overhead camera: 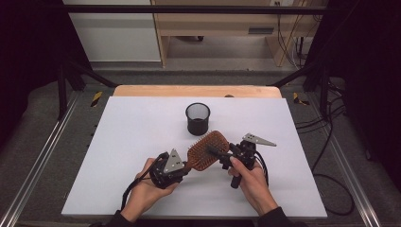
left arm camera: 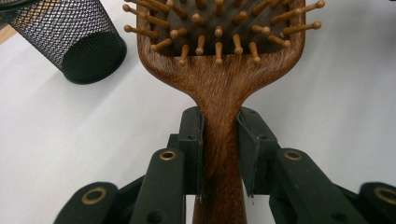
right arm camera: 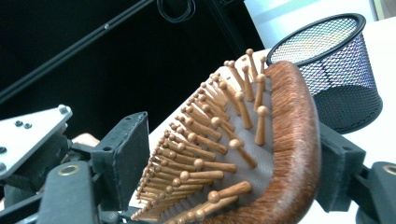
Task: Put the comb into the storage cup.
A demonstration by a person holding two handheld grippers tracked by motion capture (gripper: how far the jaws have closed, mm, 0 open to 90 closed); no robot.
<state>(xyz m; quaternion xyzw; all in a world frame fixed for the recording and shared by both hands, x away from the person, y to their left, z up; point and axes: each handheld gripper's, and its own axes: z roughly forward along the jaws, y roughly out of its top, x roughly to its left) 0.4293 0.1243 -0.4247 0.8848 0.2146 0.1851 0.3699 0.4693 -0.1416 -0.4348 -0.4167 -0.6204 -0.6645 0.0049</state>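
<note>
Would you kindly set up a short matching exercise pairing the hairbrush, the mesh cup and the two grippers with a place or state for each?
Things:
1. hairbrush
2. mesh cup
3. left gripper
4. right gripper

Places or states:
A. stands upright on the white table, beyond the hands
B. clamped on the wooden handle
C. held up off the table between both grippers
D. jaws set either side of the bristled head, one on the back, one on the bristle side

Pairs: 1-C, 2-A, 3-B, 4-D

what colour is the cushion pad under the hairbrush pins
Grey, on the brown wooden hairbrush; the right gripper view shows it best.
</note>
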